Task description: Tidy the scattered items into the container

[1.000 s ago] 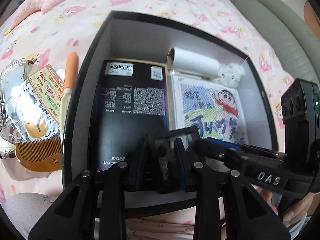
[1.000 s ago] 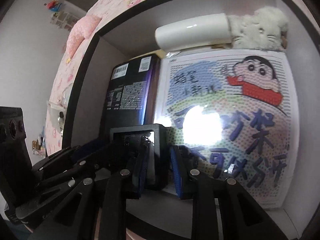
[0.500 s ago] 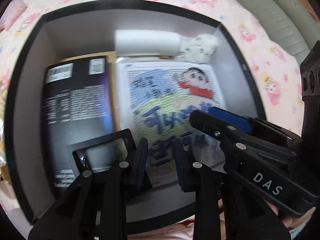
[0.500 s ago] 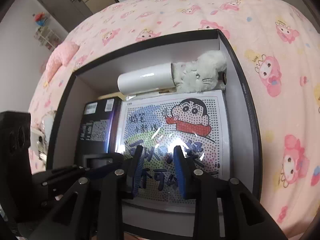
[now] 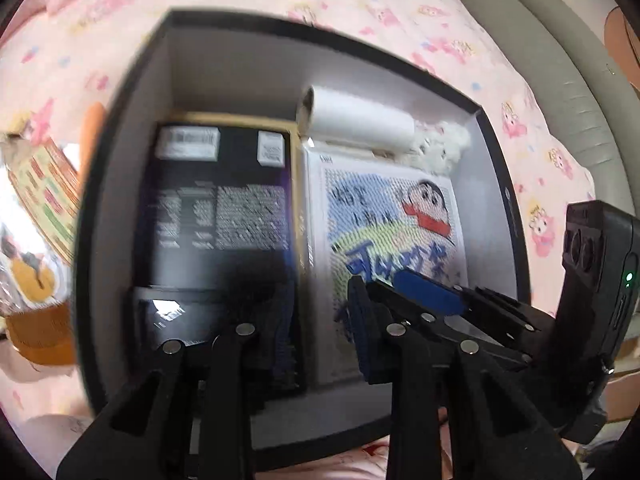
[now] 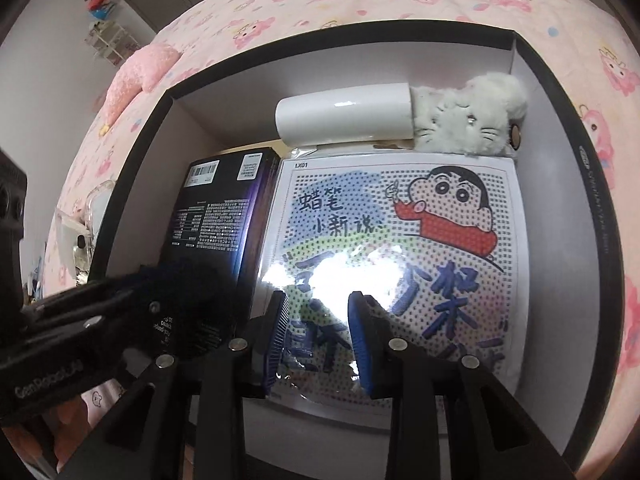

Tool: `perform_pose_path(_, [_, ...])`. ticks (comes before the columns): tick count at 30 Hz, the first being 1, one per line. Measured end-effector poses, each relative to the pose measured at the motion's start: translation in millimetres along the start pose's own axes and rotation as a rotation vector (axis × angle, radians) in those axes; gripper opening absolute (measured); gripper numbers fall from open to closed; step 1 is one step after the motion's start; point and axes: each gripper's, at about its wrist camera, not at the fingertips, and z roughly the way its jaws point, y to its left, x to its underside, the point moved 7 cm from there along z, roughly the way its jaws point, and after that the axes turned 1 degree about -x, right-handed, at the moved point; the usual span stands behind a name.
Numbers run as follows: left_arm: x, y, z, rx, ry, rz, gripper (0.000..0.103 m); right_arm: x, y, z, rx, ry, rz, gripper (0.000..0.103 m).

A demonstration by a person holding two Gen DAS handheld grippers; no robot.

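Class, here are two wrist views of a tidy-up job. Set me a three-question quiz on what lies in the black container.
1. True or false: the white tube lies outside the black container.
2. What touches the tube's right end in the right wrist view? A plush toy; B comb; C barcode carton.
3. Fill in: the right claw hovers over the ____ sheet.
Key: 1 false; 2 A; 3 cartoon.
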Motion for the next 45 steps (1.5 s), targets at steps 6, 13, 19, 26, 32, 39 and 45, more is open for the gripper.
perform_pose_path(6, [14, 17, -12, -0.075, 0.022, 0.002, 0.029, 4, 1, -1, 0.038, 0.007, -0.017, 0.027])
perform_pose_path(13, [0, 20, -39, -0.032, -0.094, 0.017, 0.042, 3, -4, -3, 0.048, -0.009, 0.005, 0.028])
perform_pose_path(19, [0, 32, -24, -0.172, -0.035, 0.020, 0.041, 2, -6, 1, 0.072, -0.004, 0.002, 0.028])
perform_pose_path(26, [9, 36, -37, -0.126, -0.084, 0.000, 0.042, 5, -5, 0, -0.036, 0.035, 0.040, 0.049])
perform_pose_path(32, [19, 9, -71, -0.070, -0.246, 0.074, 0.051, -2, -4, -37, 0.046, -0.113, 0.038, 0.048])
perform_pose_path(39, [28, -24, -102, -0.020, -0.362, 0.138, 0.054, 1, 25, -100, 0.121, -0.280, -0.050, 0.048])
perform_pose_path(45, [43, -35, -129, -0.034, -0.405, 0.191, 0.053, 14, 51, -134, 0.152, -0.346, -0.081, 0.048])
